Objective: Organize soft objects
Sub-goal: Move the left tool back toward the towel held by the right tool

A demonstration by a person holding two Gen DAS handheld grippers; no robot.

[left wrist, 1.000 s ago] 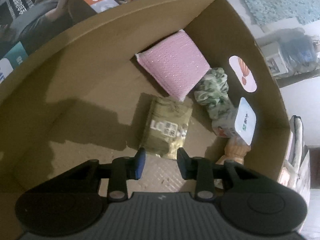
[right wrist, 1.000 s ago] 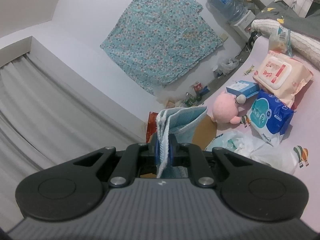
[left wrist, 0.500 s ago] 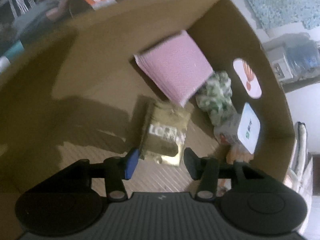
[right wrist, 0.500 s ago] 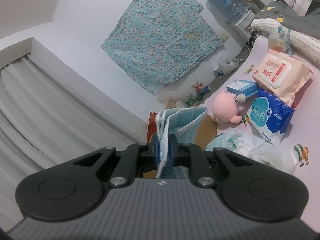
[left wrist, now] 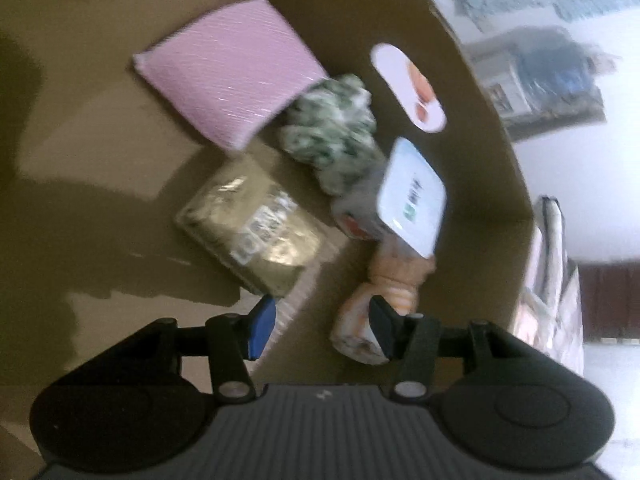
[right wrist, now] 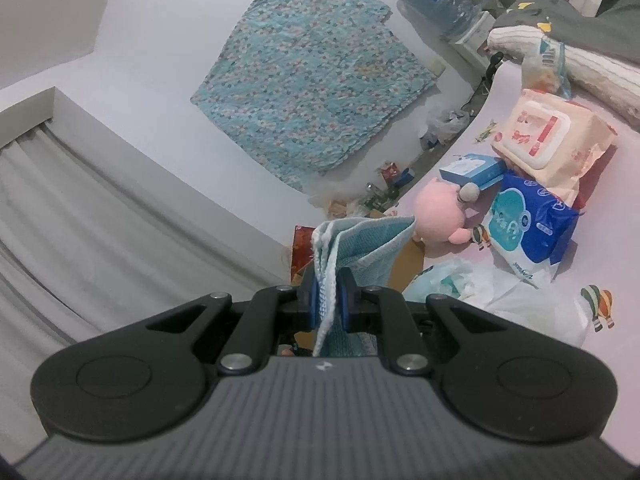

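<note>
Left hand-held gripper (left wrist: 322, 326) has shifted toward the roll (left wrist: 374, 300) in the box (left wrist: 472, 92) — jaws apart, empty — while the right hand-held gripper (right wrist: 329, 300) stays clamped on the towel (right wrist: 360, 246), awaiting placement.

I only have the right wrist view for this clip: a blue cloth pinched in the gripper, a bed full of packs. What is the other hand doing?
Observer: The left gripper hangs over an open cardboard box, jaws apart, nothing between them.
Reviewer: Anything already in that box?
Observer: Yes. A pink sponge pad, a green and white scrunchie, a gold foil packet, a white-lidded pack and a peach rolled cloth.
Reviewer: Which one is nearest the left gripper?
Observer: The rolled cloth lies just by one fingertip, and the foil packet just ahead of the other.
Reviewer: And the blue cloth?
Observer: Not in the box view; the right gripper is shut on it.
</note>
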